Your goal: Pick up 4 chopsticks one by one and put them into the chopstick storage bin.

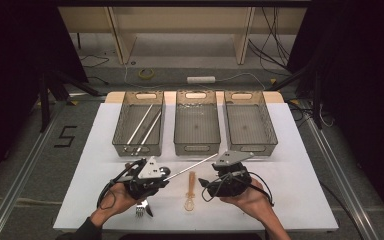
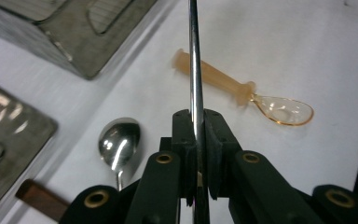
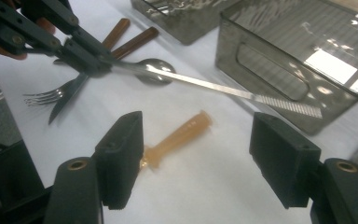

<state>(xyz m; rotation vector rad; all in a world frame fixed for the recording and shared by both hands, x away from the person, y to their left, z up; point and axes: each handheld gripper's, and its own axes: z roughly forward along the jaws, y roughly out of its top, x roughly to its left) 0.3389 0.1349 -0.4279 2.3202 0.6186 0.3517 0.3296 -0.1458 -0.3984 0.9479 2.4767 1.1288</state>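
My left gripper [image 1: 167, 176] [image 2: 198, 126] is shut on a long metal chopstick [image 1: 192, 166] [image 2: 194, 60]. The chopstick points up and right over the white mat, toward the middle bin [image 1: 196, 146]. In the right gripper view the same chopstick [image 3: 223, 88] crosses the scene, its ridged tip near a bin wall [image 3: 279, 79]. My right gripper [image 1: 204, 184] [image 3: 198, 154] stands open just right of it, nothing between its pads. An orange plastic spoon [image 1: 191, 192] [image 2: 242, 88] [image 3: 179, 135] lies on the mat below the two grippers.
Three mesh bins stand in a row at the back; the left bin [image 1: 117, 135] holds two chopsticks, and the right bin [image 1: 250, 146] stands beside the middle one. A fork [image 1: 140, 207] [image 3: 44, 97], a knife [image 3: 67, 95], a metal spoon [image 2: 119, 142] [image 3: 156, 67] and wooden-handled pieces [image 3: 130, 42] lie under my left hand.
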